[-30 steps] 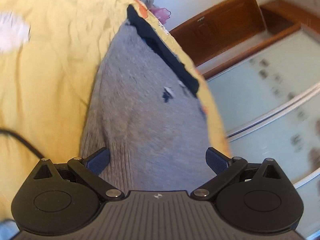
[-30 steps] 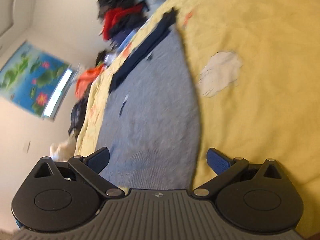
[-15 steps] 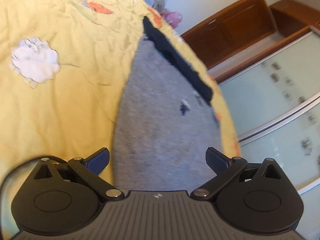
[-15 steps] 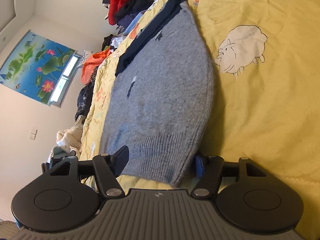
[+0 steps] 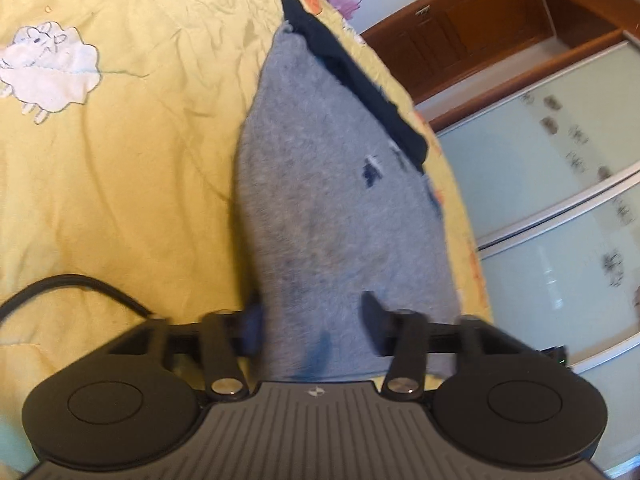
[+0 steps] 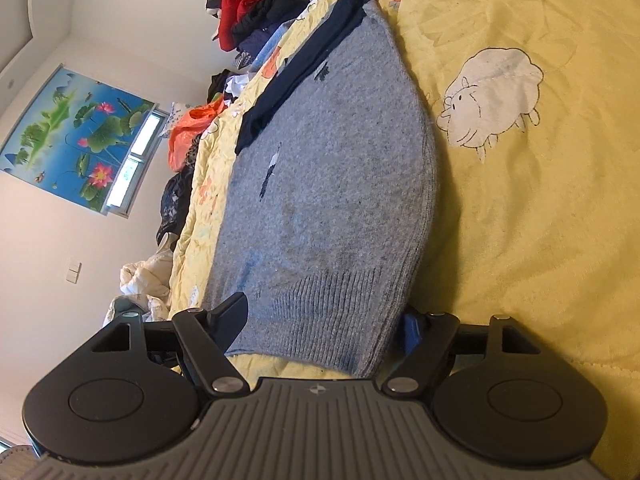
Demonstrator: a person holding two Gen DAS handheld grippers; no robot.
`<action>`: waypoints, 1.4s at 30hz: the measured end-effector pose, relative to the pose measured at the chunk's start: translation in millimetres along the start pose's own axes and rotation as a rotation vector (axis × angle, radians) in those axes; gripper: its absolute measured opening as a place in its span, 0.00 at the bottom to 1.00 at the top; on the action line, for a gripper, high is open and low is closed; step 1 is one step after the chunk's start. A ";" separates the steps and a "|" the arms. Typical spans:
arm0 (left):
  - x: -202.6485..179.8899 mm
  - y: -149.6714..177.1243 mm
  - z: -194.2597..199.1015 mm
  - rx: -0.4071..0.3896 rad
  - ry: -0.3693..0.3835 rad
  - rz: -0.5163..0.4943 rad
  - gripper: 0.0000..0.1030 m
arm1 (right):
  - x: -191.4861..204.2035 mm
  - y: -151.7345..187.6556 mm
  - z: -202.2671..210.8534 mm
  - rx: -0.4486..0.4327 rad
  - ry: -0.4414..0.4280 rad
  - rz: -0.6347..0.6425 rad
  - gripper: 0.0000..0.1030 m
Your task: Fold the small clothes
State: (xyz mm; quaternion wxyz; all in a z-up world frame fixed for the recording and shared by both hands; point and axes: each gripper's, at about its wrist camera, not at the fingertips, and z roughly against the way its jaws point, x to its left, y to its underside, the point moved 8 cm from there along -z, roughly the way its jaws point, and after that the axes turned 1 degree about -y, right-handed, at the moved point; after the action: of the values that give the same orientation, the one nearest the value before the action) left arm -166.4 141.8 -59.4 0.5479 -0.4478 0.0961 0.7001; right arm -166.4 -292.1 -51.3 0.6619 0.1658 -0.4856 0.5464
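Note:
A small grey knit sweater (image 5: 336,208) with a dark navy collar band (image 5: 360,80) lies flat on a yellow bedspread (image 5: 120,160). It also shows in the right wrist view (image 6: 336,200), with the ribbed hem nearest the camera. My left gripper (image 5: 314,324) is at one corner of the hem, its jaws partly closed with the grey fabric between them. My right gripper (image 6: 324,324) is at the other hem corner, its jaws straddling the ribbed edge with a wide gap.
The bedspread (image 6: 540,200) has white sheep patches (image 6: 492,92). A pile of dark and red clothes (image 6: 256,4) sits at the bed's far end, with orange clothing (image 6: 192,128) at the side. A black cable (image 5: 72,288) lies near my left gripper. Glass wardrobe doors (image 5: 560,200) stand beyond the bed edge.
Both grippers have come down to the sweater's hem. Their jaws have narrowed from wide open, the left one most, and now have the hem corners between them.

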 end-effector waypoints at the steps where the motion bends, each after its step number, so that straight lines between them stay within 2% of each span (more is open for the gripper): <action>1: 2.6 0.2 0.9 0.003 0.013 0.017 0.41 | -0.1 0.2 0.2 -0.002 -0.003 0.001 0.72; 4: 7.6 1.6 2.5 0.003 0.038 0.046 0.40 | -2.0 -0.7 2.4 -0.008 -0.022 -0.009 0.72; 5: 8.0 2.9 2.6 0.002 0.037 0.045 0.33 | -1.9 -1.1 2.7 -0.010 -0.026 -0.016 0.71; 6: 8.6 5.0 1.4 0.007 0.026 0.040 0.24 | -3.3 -1.5 2.7 -0.015 -0.013 -0.021 0.65; 7: 9.6 7.6 -0.3 0.019 0.012 0.032 0.11 | -6.1 -1.1 1.5 -0.012 0.009 -0.021 0.42; 9: 10.8 11.4 -2.5 0.021 -0.016 0.012 0.06 | -13.5 0.8 -4.0 0.007 0.055 -0.018 0.11; 12: 4.7 9.5 3.4 -0.001 -0.028 -0.019 0.05 | -7.0 0.1 -1.4 -0.011 0.065 0.035 0.11; 15: -10.2 5.0 23.0 -0.032 -0.002 -0.065 0.05 | 27.9 -11.1 29.7 -0.081 0.015 0.137 0.10; 17: -13.7 6.2 29.8 -0.025 -0.041 -0.120 0.05 | 36.5 -17.7 50.8 -0.112 0.071 0.213 0.10; 20: 5.6 16.1 19.3 0.035 -0.139 -0.132 0.04 | 2.3 -15.5 52.0 -0.049 0.172 0.165 0.10; 23: 14.1 19.7 23.5 0.027 -0.126 -0.109 0.04 | -15.6 0.8 40.0 -0.001 0.219 0.158 0.10; 26: 8.5 21.7 27.6 0.042 -0.128 -0.142 0.05 | -17.6 5.0 33.2 0.010 0.243 0.171 0.13; 27: 5.2 21.2 30.5 0.048 -0.135 -0.170 0.05 | -17.6 3.8 34.3 0.017 0.262 0.171 0.17; 29: -0.1 18.3 39.9 0.068 -0.175 -0.214 0.06 | -10.8 -5.0 42.4 -0.007 0.273 0.185 0.44; 30: -2.7 14.3 47.1 0.055 -0.202 -0.239 0.06 | -5.1 -13.2 49.6 -0.058 0.286 0.199 0.69; 31: -7.2 8.5 53.2 0.032 -0.233 -0.271 0.09 | 0.3 -23.3 57.1 -0.116 0.292 0.220 0.84; 33: -15.0 -9.1 59.1 -0.026 -0.283 -0.307 0.18 | 8.9 -46.7 63.1 -0.200 0.286 0.257 0.82; 34: -18.7 -20.5 57.3 -0.053 -0.282 -0.304 0.32 | 11.2 -61.0 60.9 -0.224 0.276 0.263 0.82; 35: -22.6 -33.2 51.5 -0.075 -0.268 -0.291 0.54 | 11.9 -76.9 55.8 -0.244 0.261 0.260 0.81; 37: -25.7 -58.2 32.9 -0.136 -0.261 -0.288 0.73 | 10.2 -111.8 39.3 -0.277 0.245 0.243 0.75; 39: -19.8 -81.1 6.8 -0.169 -0.338 -0.276 0.72 | 2.4 -144.5 14.1 -0.283 0.268 0.226 0.66; 42: -12.4 -103.2 -29.0 -0.144 -0.375 -0.268 0.71 | -9.3 -178.3 -26.0 -0.256 0.313 0.193 0.55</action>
State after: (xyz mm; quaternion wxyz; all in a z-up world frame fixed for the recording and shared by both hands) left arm -63.2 154.6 -30.4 0.6107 -0.3567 -0.1178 0.6971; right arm 4.0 -339.9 -15.8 0.6893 -0.0536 -0.4562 0.5602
